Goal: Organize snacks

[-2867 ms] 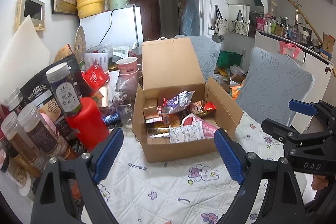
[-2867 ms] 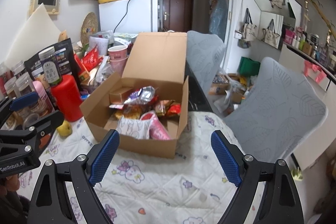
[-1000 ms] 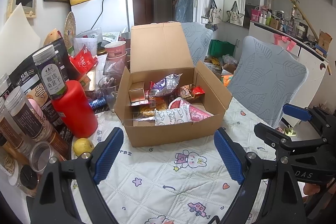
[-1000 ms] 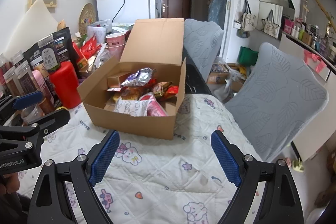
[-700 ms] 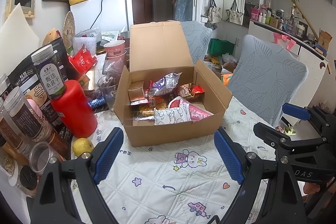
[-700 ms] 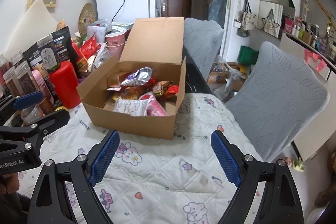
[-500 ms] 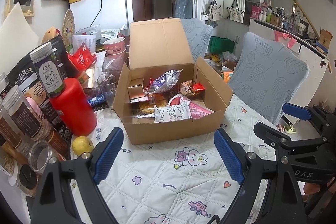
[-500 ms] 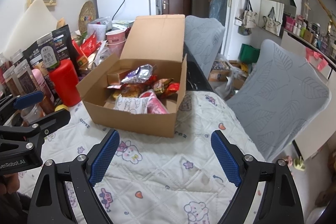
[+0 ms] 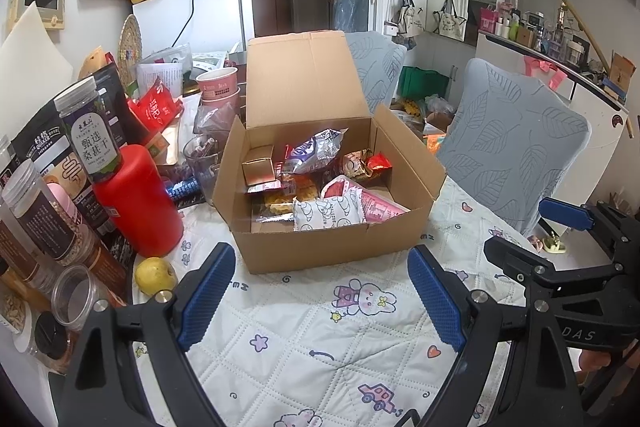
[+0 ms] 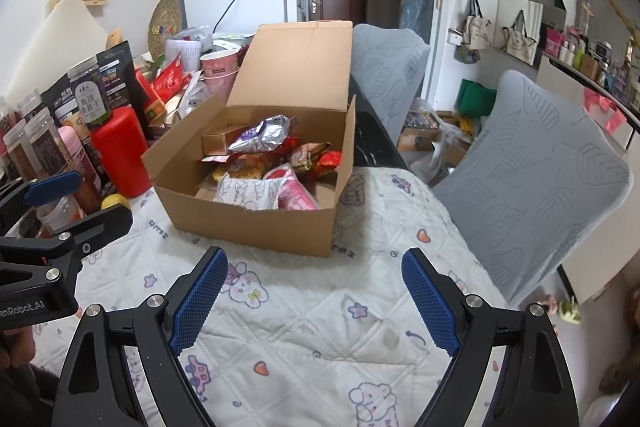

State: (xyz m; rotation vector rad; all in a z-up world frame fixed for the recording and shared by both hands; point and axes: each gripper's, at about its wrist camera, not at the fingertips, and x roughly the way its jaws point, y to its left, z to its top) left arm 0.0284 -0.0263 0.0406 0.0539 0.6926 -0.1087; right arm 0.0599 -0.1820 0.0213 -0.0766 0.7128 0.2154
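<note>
An open cardboard box (image 9: 320,247) (image 10: 248,223) stands on the quilted tablecloth, lid flap up at its far side. Inside lie several snack packets: a silver-purple bag (image 9: 316,151) (image 10: 260,137), a white patterned pouch (image 9: 326,213) (image 10: 244,195), a pink packet (image 9: 380,207), a small gold carton (image 9: 260,171). My left gripper (image 9: 320,299) hangs open over the cloth in front of the box, nothing between its fingers. My right gripper (image 10: 316,301) is likewise open and empty, near the box's front right corner.
Left of the box stand a red canister (image 9: 136,199), several jars (image 9: 40,211), a lemon (image 9: 155,275) and a glass (image 9: 202,163). Paper cups (image 9: 218,89) and bags crowd the back. Two grey chairs (image 9: 516,147) flank the right. Each gripper shows at the other view's edge.
Both grippers have pulled back from the box since the earliest frames, so more cloth and the lemon show. Over the last second almost nothing has moved; both stay open.
</note>
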